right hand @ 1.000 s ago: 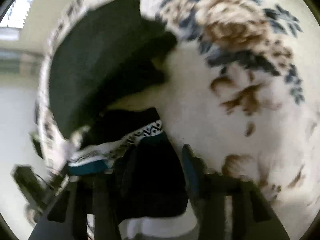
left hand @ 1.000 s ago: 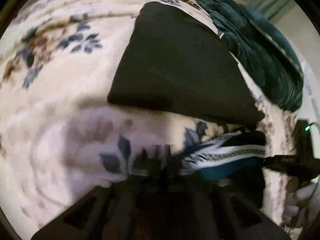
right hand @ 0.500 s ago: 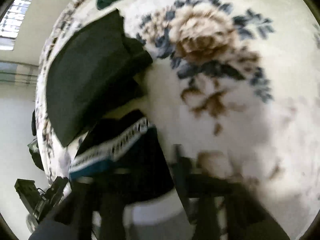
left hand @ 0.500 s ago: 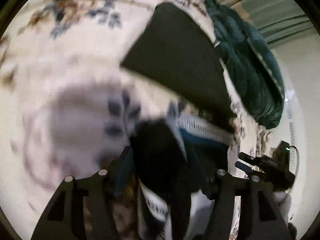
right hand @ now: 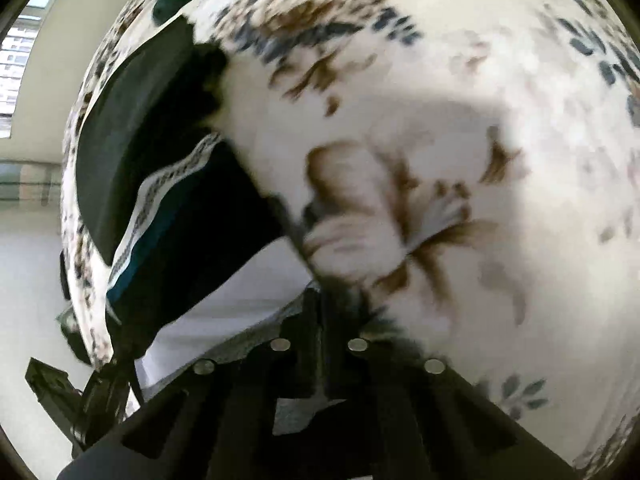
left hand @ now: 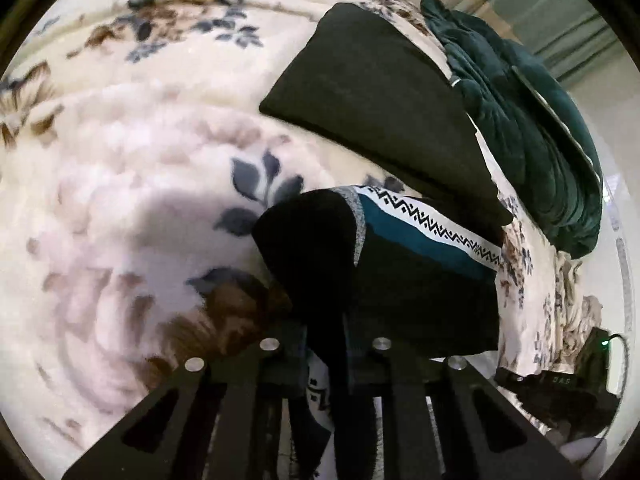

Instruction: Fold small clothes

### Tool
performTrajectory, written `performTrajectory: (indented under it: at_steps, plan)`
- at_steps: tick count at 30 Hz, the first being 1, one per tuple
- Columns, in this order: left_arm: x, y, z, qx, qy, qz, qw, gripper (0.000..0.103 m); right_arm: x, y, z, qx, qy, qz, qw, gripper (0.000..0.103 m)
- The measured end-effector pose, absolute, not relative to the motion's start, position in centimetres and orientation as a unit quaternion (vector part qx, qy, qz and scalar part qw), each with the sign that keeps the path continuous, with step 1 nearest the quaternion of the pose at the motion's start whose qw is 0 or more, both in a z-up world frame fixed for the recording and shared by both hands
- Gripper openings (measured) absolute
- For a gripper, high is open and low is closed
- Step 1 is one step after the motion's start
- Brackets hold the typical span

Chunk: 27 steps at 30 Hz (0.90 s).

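A small black garment [left hand: 400, 280] with a teal band and a white zigzag stripe hangs lifted above the floral blanket [left hand: 120, 160]. My left gripper [left hand: 326, 344] is shut on one black edge of it. My right gripper [right hand: 320, 340] is shut on another edge, and the garment [right hand: 192, 232] stretches away to its left. A folded black cloth [left hand: 372, 92] lies flat on the blanket just behind the garment, and it also shows in the right wrist view [right hand: 132, 120].
A dark green quilted blanket [left hand: 532, 132] is bunched at the far right of the bed. The bed edge drops to a pale floor [right hand: 32, 280] on the right wrist view's left. A black device with a green light [left hand: 600, 364] sits low beside the bed.
Both grippers have closed on the patterned garment and raised it off the blanket. It now hangs spread between them, with the stripe showing flat.
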<state>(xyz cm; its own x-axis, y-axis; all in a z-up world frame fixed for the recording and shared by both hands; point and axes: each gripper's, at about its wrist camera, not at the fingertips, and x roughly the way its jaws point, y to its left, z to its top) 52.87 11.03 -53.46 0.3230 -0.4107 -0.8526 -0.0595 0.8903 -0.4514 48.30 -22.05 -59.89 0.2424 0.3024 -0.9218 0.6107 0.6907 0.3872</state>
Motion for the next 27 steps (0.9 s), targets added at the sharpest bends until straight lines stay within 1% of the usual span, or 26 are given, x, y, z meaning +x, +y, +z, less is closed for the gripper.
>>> performTrajectory:
  at_steps: [1, 2, 3, 4, 5, 6, 7, 8, 9, 10, 11, 13, 14, 15, 17, 20, 23, 27]
  plan:
    - [52.8, 11.4, -53.6, -0.211, 0.579, -0.114, 0.779, 0.012, 48.1, -22.9, -60.0, 0.377, 0.606, -0.115, 0.69, 0.0]
    - [52.8, 11.8, -53.1, -0.222, 0.578, -0.113, 0.777, 0.016, 48.3, -23.0, -60.6, 0.388, 0.611, -0.11, 0.681, 0.001]
    - [52.9, 11.1, -52.3, -0.223, 0.577, -0.117, 0.777, 0.016, 48.4, -23.1, -61.2, 0.402, 0.62, -0.092, 0.668, 0.001]
    - [53.1, 10.7, -51.5, -0.213, 0.58, -0.125, 0.776, 0.022, 48.7, -23.1, -61.2, 0.403, 0.622, -0.079, 0.666, 0.001]
    - [53.3, 10.3, -50.8, -0.202, 0.581, -0.126, 0.779, 0.03, 49.1, -23.0, -60.6, 0.388, 0.628, -0.066, 0.672, 0.001]
    - [53.7, 9.9, -49.9, -0.194, 0.573, -0.138, 0.784, 0.032, 49.6, -23.2, -59.9, 0.376, 0.631, -0.059, 0.676, 0.002]
    - [54.2, 9.6, -49.4, -0.188, 0.569, -0.147, 0.787, 0.037, 50.0, -23.0, -59.5, 0.371, 0.63, -0.053, 0.68, 0.003]
    - [55.1, 9.1, -49.2, -0.177, 0.567, -0.151, 0.79, 0.038, 50.6, -23.1, -58.4, 0.361, 0.621, -0.046, 0.695, 0.007]
    - [56.2, 8.5, -49.5, -0.165, 0.567, -0.155, 0.792, 0.038, 51.8, -22.7, -57.8, 0.35, 0.616, -0.045, 0.705, 0.024]
    - [57.3, 8.0, -50.0, -0.15, 0.57, -0.15, 0.794, 0.038, 53.0, -22.6, -57.3, 0.337, 0.61, -0.037, 0.716, 0.047]
    - [58.3, 7.6, -50.7, -0.135, 0.57, -0.145, 0.797, 0.038, 54.1, -22.6, -57.3, 0.33, 0.609, -0.033, 0.721, 0.051]
    - [60.5, 6.9, -52.6, -0.096, 0.584, -0.137, 0.794, 0.038, 56.2, -23.0, -57.8, 0.33, 0.61, -0.024, 0.72, 0.052]
    - [61.4, 6.6, -53.5, -0.082, 0.591, -0.135, 0.791, 0.04, 57.5, -22.6, -58.4, 0.327, 0.616, -0.024, 0.716, 0.052]
    - [62.1, 6.6, -54.5, -0.066, 0.598, -0.133, 0.787, 0.041, 59.1, -21.9, -59.4, 0.317, 0.626, -0.012, 0.712, 0.052]
    - [62.9, 7.1, -55.5, -0.057, 0.605, -0.139, 0.782, 0.041, 61.3, -21.0, -60.2, 0.295, 0.636, -0.006, 0.713, 0.052]
    - [62.8, 8.3, -54.4, -0.072, 0.6, -0.137, 0.785, 0.041, 63.6, -20.4, -61.4, 0.21, 0.655, -0.042, 0.725, 0.051]
    - [61.8, 10.1, -51.9, -0.112, 0.582, -0.121, 0.797, 0.039, 63.8, -21.6, -61.5, 0.242, 0.653, -0.047, 0.716, 0.051]
    - [58.8, 11.3, -49.4, -0.171, 0.564, -0.131, 0.797, 0.04, 60.4, -22.7, -57.9, 0.26, 0.625, -0.035, 0.735, 0.051]
